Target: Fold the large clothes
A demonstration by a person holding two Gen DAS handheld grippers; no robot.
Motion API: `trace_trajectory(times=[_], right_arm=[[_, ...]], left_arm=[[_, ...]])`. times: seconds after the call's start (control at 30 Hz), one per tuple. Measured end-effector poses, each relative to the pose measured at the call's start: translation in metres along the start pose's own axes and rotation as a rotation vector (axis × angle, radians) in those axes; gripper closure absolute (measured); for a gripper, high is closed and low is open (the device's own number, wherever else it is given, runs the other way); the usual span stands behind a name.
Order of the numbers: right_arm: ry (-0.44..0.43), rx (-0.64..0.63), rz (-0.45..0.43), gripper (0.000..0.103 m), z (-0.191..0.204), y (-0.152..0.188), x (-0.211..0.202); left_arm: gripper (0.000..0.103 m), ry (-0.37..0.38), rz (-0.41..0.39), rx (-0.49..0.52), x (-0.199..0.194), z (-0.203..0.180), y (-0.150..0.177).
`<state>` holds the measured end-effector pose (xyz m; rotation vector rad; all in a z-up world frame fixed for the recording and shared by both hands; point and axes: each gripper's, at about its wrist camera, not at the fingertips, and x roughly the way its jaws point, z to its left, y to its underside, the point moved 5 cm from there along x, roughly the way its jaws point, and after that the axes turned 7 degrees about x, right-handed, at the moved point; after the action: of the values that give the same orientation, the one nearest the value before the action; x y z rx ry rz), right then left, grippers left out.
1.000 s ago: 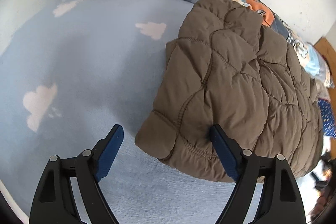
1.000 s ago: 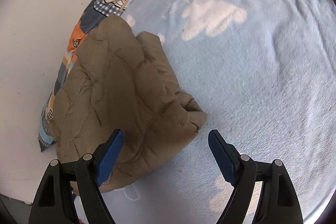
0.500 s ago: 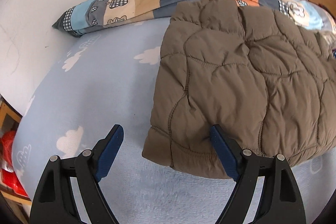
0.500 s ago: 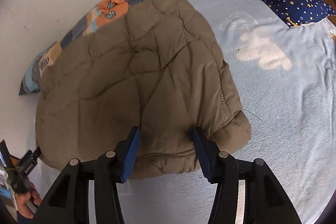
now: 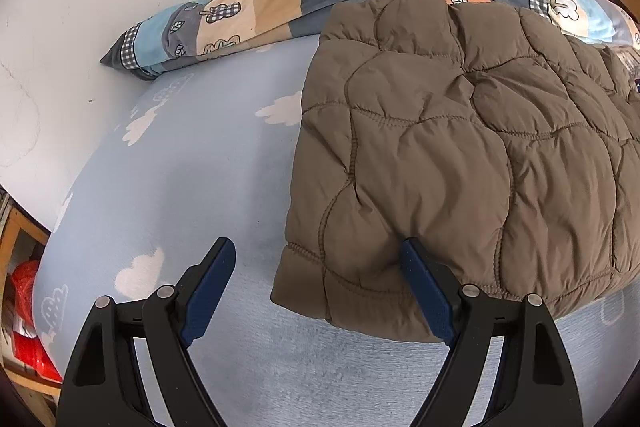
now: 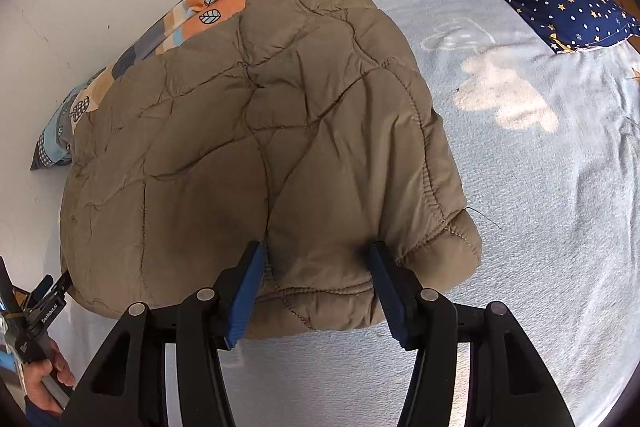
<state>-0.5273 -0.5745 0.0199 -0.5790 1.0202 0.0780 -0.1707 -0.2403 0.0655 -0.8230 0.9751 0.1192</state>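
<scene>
Folded brown jacket (image 6: 256, 155) lies on bed (image 6: 540, 227), 12 o'clock of both tools. Right tool (image 6: 316, 291), jaws just reopening slightly, pinches near hem to fold. Left tool (image 5: 316, 291) gapes wide, straddling near corner, pressing nothing.

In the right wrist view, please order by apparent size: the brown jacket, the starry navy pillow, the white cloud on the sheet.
1. brown jacket, by far the largest
2. starry navy pillow
3. white cloud, almost the pillow's size, so this order is unsure

Bright, even daylight; both fisheye views are sharp, bent and black-vignetted at the edges, with soft shadows under the quilted jacket (image 5: 460, 163).
</scene>
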Motion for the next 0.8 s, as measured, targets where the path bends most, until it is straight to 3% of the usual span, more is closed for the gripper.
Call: trace_trajectory(times=[0.53,0.7,0.8], right_arm=[[-0.018,-0.004,0.004,0.041,0.000,-0.002,-0.005],[-0.087,0.021,-0.125,0.039,-0.012,-0.022,-0.043],[-0.040,0.046,-0.189,0.031,-0.040,-0.034,-0.052]], left_arm=[[0.019,-0.012,-0.003,0.013,-0.001,-0.004,-0.001],[0.019,0.036,-0.029,-0.027,-0.006,0.009,-0.008],[0.019,0.091,-0.054,-0.096,-0.006,0.034,-0.019]])
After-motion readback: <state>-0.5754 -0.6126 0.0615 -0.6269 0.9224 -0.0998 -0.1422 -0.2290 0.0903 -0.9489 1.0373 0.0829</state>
